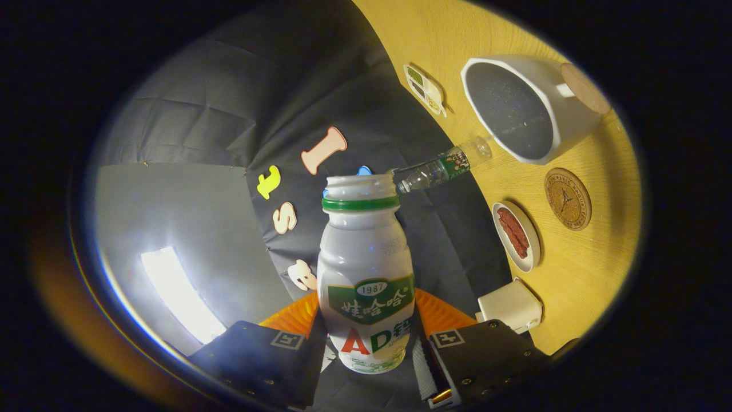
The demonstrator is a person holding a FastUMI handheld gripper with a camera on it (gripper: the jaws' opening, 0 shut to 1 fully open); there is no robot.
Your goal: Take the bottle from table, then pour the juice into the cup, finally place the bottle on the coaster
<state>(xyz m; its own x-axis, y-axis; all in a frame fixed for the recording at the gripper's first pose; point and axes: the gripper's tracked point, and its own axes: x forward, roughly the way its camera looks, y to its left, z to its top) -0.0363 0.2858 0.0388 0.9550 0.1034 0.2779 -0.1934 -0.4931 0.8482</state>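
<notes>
Gripping the bottle (366,274) w/ both fingers (269,360) of the gripper (369,352) pressed on its lower body, I see its open mouth w/ green ring at 12 o'clock from the tips. At approx 1 o'clock, beyond it, a clear bottle (443,169) lies on the table (577,274). Further round, at 1–2 o'clock: snack packet (424,89), white cup (523,109), dish of red strips (516,236), cork coaster (568,198). White box (510,306) just beside the right finger at 3 o'clock.

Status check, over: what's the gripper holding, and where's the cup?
Hand-held gripper shut on bottle, cap off, tipped sideways. White cup beyond, coaster beside it. Nothing between.
</notes>
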